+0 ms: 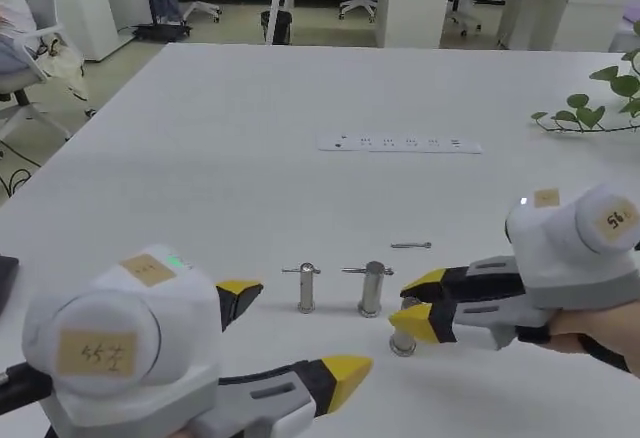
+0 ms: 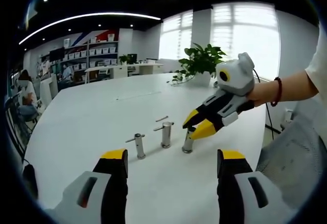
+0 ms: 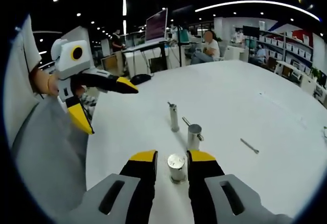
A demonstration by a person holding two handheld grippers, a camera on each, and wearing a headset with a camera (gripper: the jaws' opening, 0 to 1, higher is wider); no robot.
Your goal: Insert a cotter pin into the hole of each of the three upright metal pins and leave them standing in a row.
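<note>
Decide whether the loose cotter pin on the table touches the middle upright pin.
Apart. The head view shows the loose cotter pin lying flat beyond the middle upright pin, with bare white table between them.

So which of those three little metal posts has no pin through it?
The post between the right gripper's jaws: its top is bare. The left post and the middle post each carry a cross pin.

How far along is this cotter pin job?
Done: the left pin and middle pin each carry a cotter pin. In hand: the right gripper has its jaws around the bare third pin. Remaining: the loose cotter pin goes through it. The left gripper hangs open.
</note>
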